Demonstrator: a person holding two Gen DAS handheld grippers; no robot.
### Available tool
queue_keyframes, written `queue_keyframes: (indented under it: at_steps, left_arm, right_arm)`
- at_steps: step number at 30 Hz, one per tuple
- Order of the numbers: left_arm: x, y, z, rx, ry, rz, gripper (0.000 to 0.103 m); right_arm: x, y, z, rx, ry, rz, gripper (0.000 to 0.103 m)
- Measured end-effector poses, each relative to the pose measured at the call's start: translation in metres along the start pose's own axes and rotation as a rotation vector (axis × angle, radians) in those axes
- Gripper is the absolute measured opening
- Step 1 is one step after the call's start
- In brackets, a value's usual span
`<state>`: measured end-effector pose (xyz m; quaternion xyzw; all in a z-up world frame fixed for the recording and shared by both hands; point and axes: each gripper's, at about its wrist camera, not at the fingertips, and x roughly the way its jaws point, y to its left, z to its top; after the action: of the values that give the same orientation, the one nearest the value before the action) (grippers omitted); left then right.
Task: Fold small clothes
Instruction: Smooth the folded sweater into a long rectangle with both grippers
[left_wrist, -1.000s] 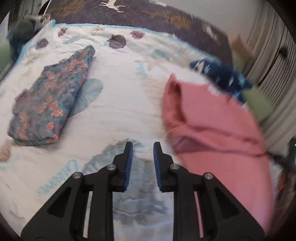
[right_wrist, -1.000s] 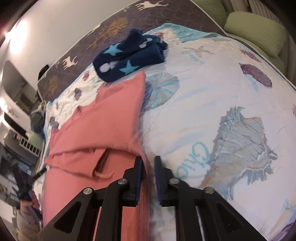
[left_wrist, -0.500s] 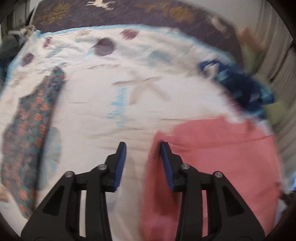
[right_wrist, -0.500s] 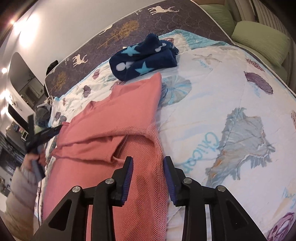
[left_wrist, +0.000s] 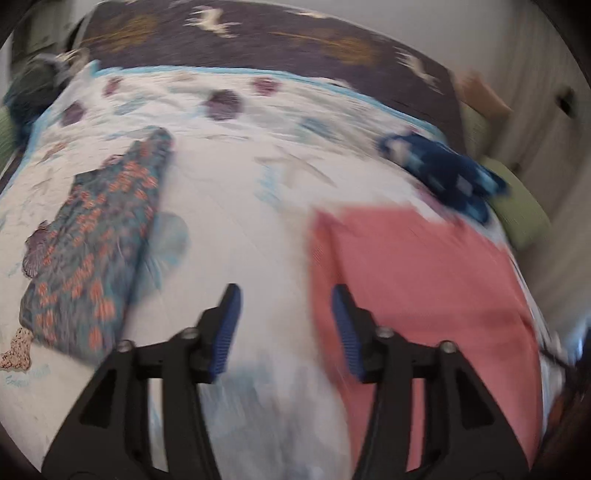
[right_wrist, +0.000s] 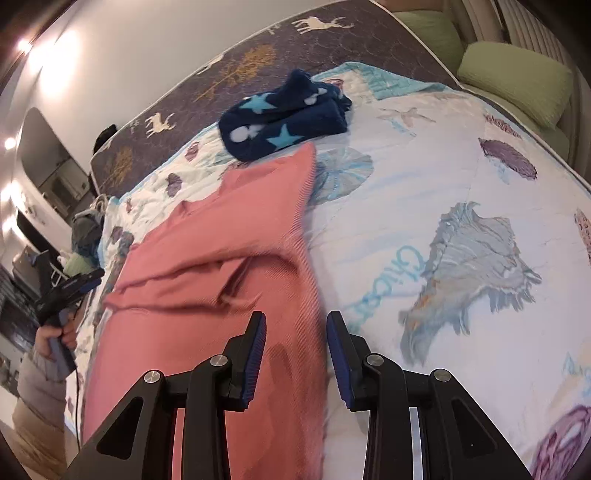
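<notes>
A: While the left gripper hangs over the bed's seashell quilt, its jaws are opening, and nothing sits between them, only bare quilt below.

B: And the pink garment?

A: It lies flat on the quilt at about three o'clock from those jaws; its near edge runs just beside the right-hand finger, though the blur hides whether they touch.

B: What does the right wrist view give us?

A: The right gripper has its jaws parted, released, over the pink garment's right-hand edge. The cloth shows below the gap, with no pad pressing on it. A folded-over flap crosses the garment at about eleven o'clock from the jaws.

B: Other clothes?

A: A floral garment, teal with orange, lies folded at ten o'clock in the left view, well apart from the pink one. A navy fleece piece with stars is at twelve o'clock in the right view, at the pink garment's far corner.

B: The person?

A: A hand at nine o'clock in the right view holds the other gripper's handle.
</notes>
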<state>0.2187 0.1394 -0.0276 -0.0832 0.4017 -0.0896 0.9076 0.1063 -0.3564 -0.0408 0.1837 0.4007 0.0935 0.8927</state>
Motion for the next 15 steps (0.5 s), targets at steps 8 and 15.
queue_keyframes:
  at_steps: [8,15]
  left_arm:
    - [-0.065,-0.030,-0.109,0.077,0.059,-0.152,0.060]
    - [-0.109,-0.038,-0.178,0.069,0.056,-0.141,0.060]
  right_arm:
    - [-0.038,0.009,-0.040,-0.054,-0.007,0.011,0.039]
    - [-0.075,0.016,-0.088,-0.098,0.003,0.047,0.039]
